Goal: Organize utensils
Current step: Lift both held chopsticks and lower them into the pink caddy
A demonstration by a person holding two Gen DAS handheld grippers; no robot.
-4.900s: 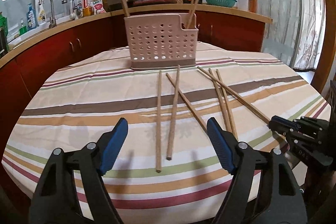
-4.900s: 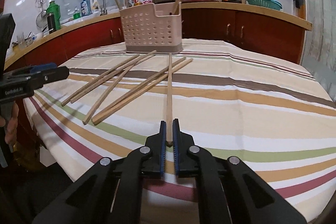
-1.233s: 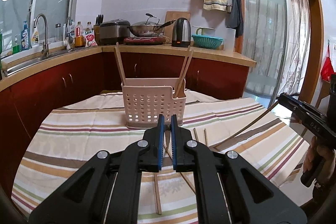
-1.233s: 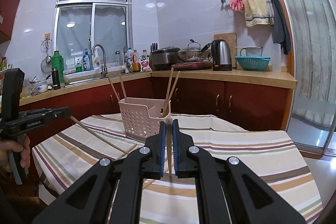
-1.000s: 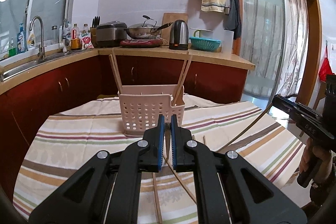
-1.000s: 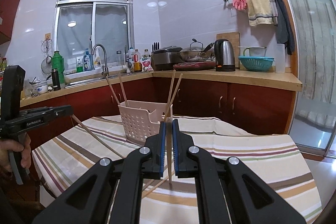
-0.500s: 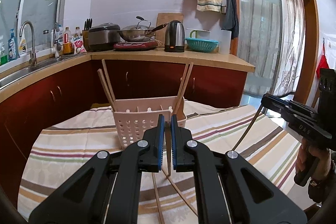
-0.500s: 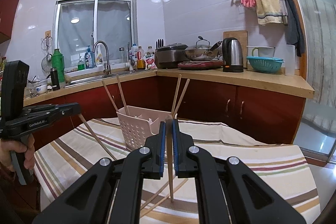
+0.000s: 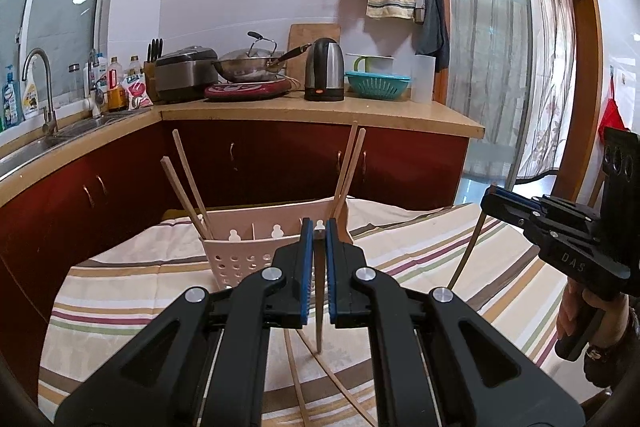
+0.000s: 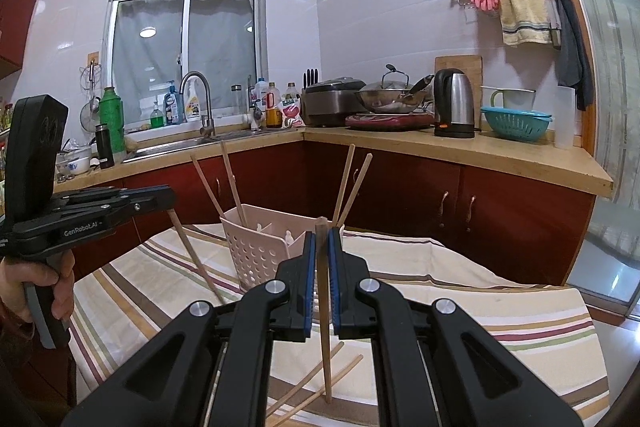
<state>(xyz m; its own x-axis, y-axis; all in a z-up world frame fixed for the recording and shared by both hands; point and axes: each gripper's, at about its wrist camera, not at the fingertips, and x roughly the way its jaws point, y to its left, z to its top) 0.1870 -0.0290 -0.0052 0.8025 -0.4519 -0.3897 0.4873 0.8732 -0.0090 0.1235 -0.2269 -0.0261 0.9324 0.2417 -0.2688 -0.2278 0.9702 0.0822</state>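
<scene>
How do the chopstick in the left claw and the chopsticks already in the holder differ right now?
The chopstick in the left claw hangs nearly upright over the table; the chopsticks in the holder lean outward against its ends. The clamped one is alone and outside the holder; those in the holder stand in two pairs, one at each end. All are plain wooden sticks.

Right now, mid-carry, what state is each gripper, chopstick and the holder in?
left gripper: shut on a chopstick, hanging near-vertical.
right gripper: shut on a second chopstick, near-vertical.
utensil holder: upright on the striped tablecloth, four chopsticks leaning inside.
loose chopsticks: lying flat on the cloth.
</scene>
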